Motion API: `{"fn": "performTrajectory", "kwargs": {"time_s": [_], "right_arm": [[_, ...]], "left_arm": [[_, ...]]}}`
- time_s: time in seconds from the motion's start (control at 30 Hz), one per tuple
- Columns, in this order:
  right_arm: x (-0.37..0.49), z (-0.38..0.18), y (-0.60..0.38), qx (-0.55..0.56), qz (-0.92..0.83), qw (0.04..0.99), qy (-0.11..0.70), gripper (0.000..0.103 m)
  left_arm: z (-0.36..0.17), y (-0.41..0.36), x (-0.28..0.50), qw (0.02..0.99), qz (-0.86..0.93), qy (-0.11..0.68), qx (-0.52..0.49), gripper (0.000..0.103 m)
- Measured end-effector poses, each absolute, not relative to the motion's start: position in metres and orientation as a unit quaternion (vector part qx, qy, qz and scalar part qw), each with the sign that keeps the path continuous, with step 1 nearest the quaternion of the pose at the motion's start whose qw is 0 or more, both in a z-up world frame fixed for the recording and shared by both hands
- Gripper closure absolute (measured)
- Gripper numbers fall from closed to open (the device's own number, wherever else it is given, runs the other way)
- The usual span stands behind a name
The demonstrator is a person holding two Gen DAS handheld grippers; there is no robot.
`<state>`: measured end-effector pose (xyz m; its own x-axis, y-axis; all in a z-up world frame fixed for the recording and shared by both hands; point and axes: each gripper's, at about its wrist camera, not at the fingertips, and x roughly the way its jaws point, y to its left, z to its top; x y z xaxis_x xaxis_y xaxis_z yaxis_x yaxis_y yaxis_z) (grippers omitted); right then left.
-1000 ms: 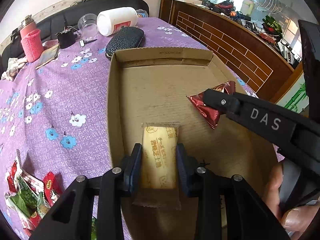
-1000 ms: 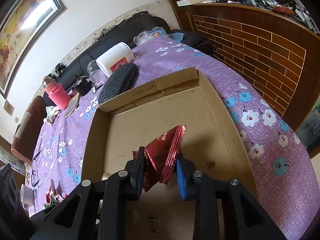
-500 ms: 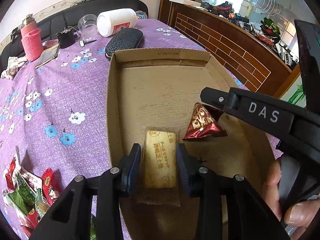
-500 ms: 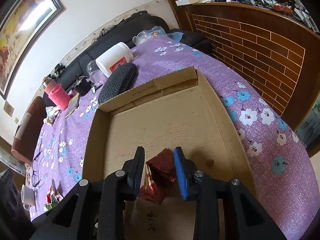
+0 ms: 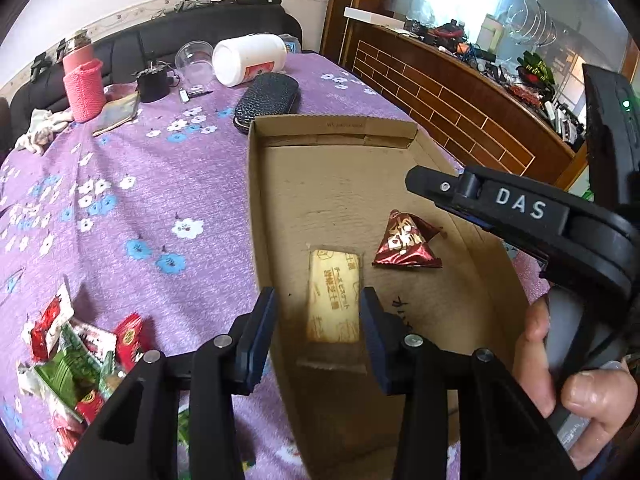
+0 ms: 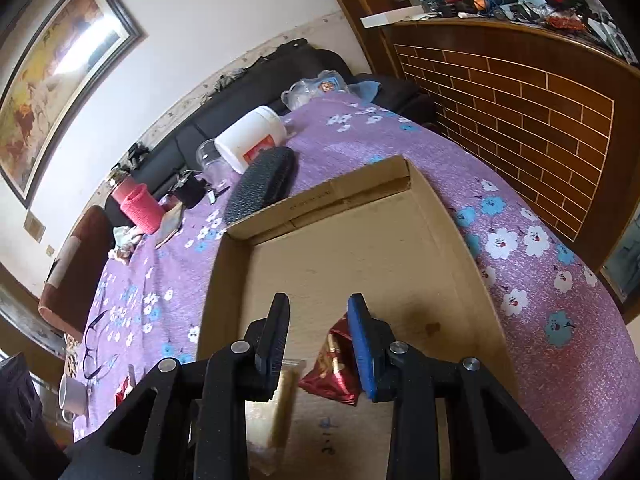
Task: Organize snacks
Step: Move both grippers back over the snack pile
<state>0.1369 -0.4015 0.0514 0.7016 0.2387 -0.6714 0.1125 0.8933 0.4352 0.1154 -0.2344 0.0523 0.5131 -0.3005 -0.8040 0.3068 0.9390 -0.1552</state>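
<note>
The left gripper (image 5: 318, 312) hangs over the near end of the cardboard tray (image 5: 256, 208), its jaws opening, with a clear gap on each side of the yellow biscuit packet (image 5: 334, 296) that lies flat on the tray floor between and just below them; the pads press on nothing. Just beyond its right finger sits the red triangular snack (image 5: 406, 244), also loose on the tray floor. The right gripper (image 6: 318, 340) hovers just above that red snack (image 6: 334, 368); its jaws are parted and empty, the snack showing below the blue pad rather than pinched by it. So two snacks look delivered and let go. Outward to the left gripper's left, on the purple flowered cloth (image 5: 132, 208) outside the tray wall, a heap of red and green packets (image 5: 76, 356) waits, so most of the sorting seems left to do. Beyond the tray's far end lie a black case (image 5: 266, 100) and a white jar (image 5: 250, 58), which look like no part of the job
</note>
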Motion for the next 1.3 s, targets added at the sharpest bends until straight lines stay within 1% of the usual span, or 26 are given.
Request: {"fn": "performTrajectory", "kwargs": {"time_s": [0.2, 0.3, 0.33, 0.53, 0.73, 0.97, 1.3], "right_arm": [[0.132, 0.058, -0.386, 0.208, 0.057, 0.903, 0.373, 0.070], [0.130, 0.061, -0.378, 0.199, 0.065, 0.907, 0.366, 0.063], [0.129, 0.062, -0.375, 0.196, 0.068, 0.908, 0.364, 0.062], [0.121, 0.066, -0.348, 0.167, 0.105, 0.914, 0.355, 0.062], [0.107, 0.071, -0.311, 0.128, 0.158, 0.917, 0.343, 0.062], [0.093, 0.066, -0.271, 0.082, 0.224, 0.906, 0.349, 0.061], [0.061, 0.052, -0.207, -0.024, 0.304, 0.884, 0.355, 0.059]], "left_arm": [[0.067, -0.222, 0.095, 0.877, -0.176, 0.447, 0.003, 0.062], [0.074, -0.218, 0.086, 0.880, -0.182, 0.438, 0.006, 0.061], [0.076, -0.217, 0.082, 0.881, -0.182, 0.436, 0.008, 0.060], [0.081, -0.197, 0.066, 0.885, -0.173, 0.431, 0.006, 0.058], [0.087, -0.159, 0.051, 0.892, -0.148, 0.427, -0.002, 0.058], [0.095, -0.100, 0.040, 0.903, -0.103, 0.416, -0.028, 0.058], [0.087, -0.022, 0.034, 0.908, -0.030, 0.414, -0.056, 0.057]]}}
